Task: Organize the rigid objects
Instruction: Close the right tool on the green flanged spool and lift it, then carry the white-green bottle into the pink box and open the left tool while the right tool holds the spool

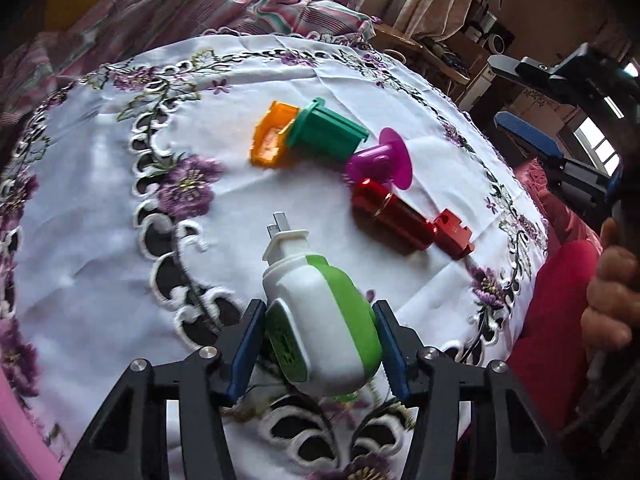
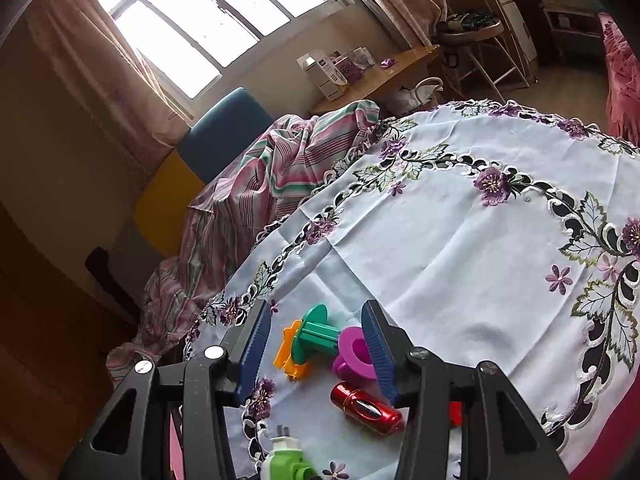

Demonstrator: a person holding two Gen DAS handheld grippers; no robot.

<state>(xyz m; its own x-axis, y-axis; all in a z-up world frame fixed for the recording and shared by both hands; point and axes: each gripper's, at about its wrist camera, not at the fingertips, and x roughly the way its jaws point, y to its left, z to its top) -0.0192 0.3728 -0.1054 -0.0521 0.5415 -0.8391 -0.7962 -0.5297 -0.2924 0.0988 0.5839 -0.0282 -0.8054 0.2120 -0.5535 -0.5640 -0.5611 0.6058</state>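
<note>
In the left wrist view my left gripper point(image 1: 318, 306) is shut on a white and green plug-in device point(image 1: 320, 320), one blue pad pressed to each side and its metal prongs pointing away from me. Beyond it, in a loose row on the cloth, lie an orange piece point(image 1: 270, 140), a green spool point(image 1: 328, 134), a magenta spool point(image 1: 384, 160), a red metal cylinder point(image 1: 394, 214) and a red block point(image 1: 454, 234). My right gripper point(image 2: 315, 312) hovers open above the green spool point(image 2: 316, 332) and magenta spool point(image 2: 352, 354), holding nothing. It also shows at the upper right in the left wrist view, as the right gripper point(image 1: 516, 100).
A white tablecloth point(image 1: 100, 200) with purple embroidered flowers covers the round table. A striped cloth point(image 1: 180, 4) is bunched at its far edge. A person's hand point(image 1: 612, 300) and red sleeve are at the right. A blue and yellow chair point(image 2: 224, 128) stands by the window.
</note>
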